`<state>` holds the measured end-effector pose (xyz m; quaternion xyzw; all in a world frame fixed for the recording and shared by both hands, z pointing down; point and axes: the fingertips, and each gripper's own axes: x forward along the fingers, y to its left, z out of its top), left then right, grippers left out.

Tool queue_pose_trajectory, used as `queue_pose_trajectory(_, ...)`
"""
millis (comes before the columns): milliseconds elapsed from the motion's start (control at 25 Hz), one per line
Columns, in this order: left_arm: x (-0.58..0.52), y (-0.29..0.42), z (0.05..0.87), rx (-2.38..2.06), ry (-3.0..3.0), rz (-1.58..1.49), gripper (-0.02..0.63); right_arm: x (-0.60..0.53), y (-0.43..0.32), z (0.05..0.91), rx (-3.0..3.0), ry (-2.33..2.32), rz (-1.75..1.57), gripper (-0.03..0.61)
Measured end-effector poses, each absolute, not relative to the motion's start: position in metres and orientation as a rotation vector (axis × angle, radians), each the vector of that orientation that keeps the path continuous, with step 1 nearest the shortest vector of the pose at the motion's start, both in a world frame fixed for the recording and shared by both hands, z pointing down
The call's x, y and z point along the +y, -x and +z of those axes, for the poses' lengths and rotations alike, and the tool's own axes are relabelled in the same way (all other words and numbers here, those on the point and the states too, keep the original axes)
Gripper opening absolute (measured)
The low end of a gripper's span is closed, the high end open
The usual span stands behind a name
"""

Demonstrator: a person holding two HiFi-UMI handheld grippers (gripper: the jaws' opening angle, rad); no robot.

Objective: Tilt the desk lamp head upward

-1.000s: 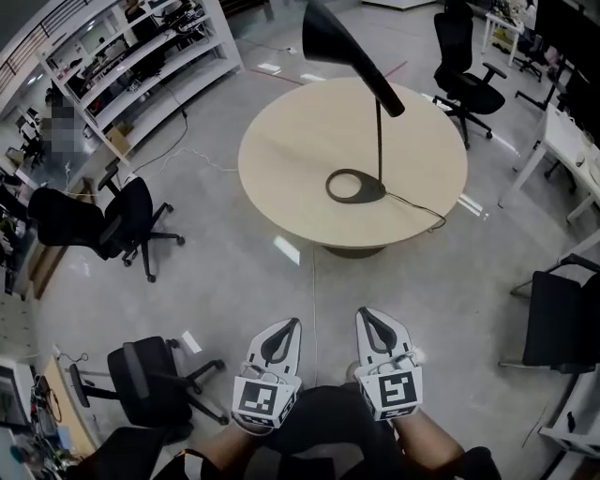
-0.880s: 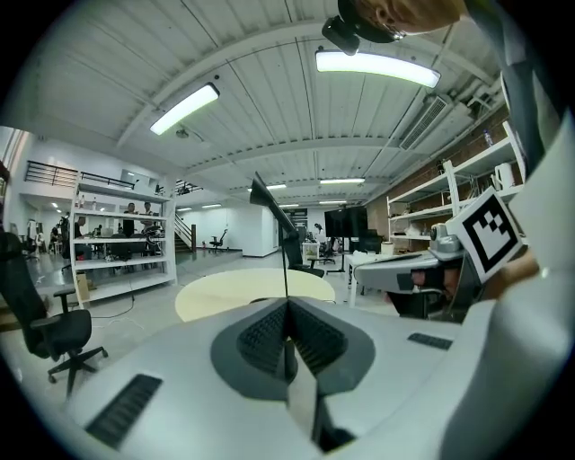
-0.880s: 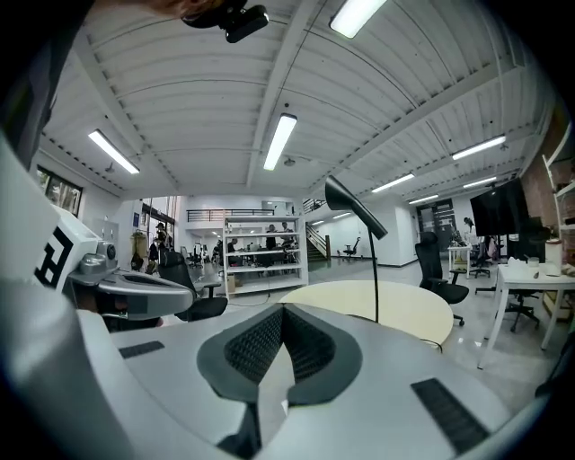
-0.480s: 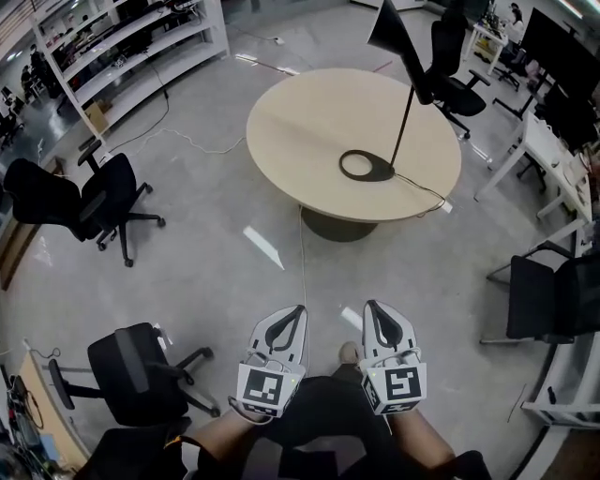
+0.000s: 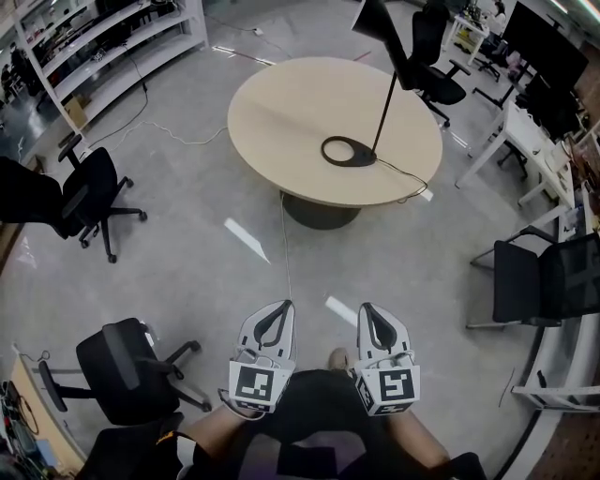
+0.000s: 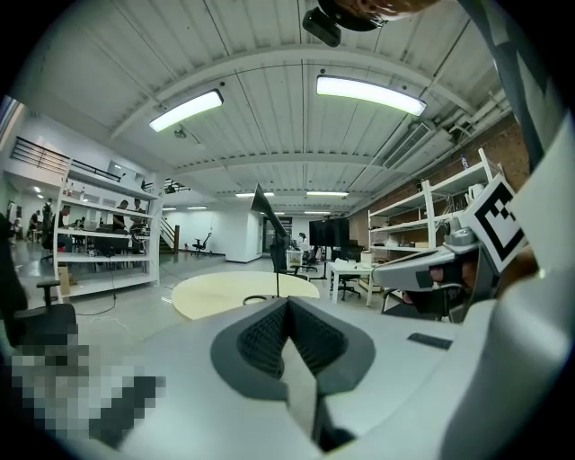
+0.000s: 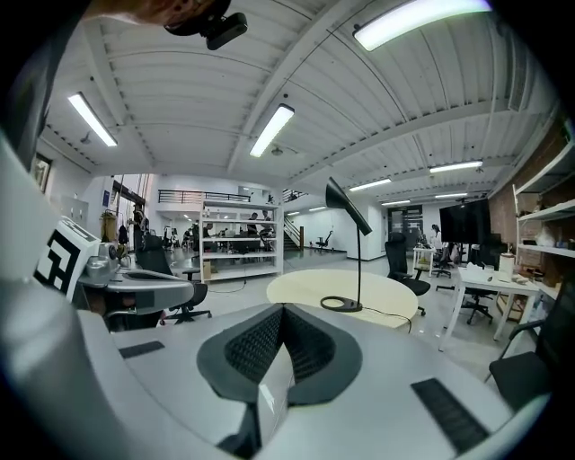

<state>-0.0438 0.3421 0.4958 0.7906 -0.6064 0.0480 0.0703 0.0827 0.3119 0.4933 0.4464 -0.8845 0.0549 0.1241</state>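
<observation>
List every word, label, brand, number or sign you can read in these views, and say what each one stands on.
Readable text: none in any view.
Left gripper and right gripper: black-and-white square marker patterns on their cubes, not words or numbers.
Black desk lamp and round beige table: no print shows.
White shelving: any labels are too small to read.

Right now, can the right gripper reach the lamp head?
Probably not: right gripper is held by the body, bare floor before the table, lamp head beyond. Nothing blocks a walk-up.
</observation>
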Motion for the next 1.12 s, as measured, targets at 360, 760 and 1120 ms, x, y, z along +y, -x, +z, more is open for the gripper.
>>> queue_pose_trajectory(360, 0.325, 0.002, 0.501, -1.887, -2.296, 0.218, 0.048, 0.288, -0.142, 0.503, -2.560, -1.314, 0.170, 0.014)
queue_pose_trajectory(760, 0.308, -0.024, 0.497, -1.914, -2.267, 0.234, 0.048, 0.268, -0.165, 0.498, -2.584, -1.286, 0.175, 0.014)
queue_pose_trajectory(1120, 0.303, -0.020, 0.481, -1.950, -2.289, 0.212, 0.048, 0.267, -0.164, 0.488, -2.604, -1.291, 0.148, 0.013)
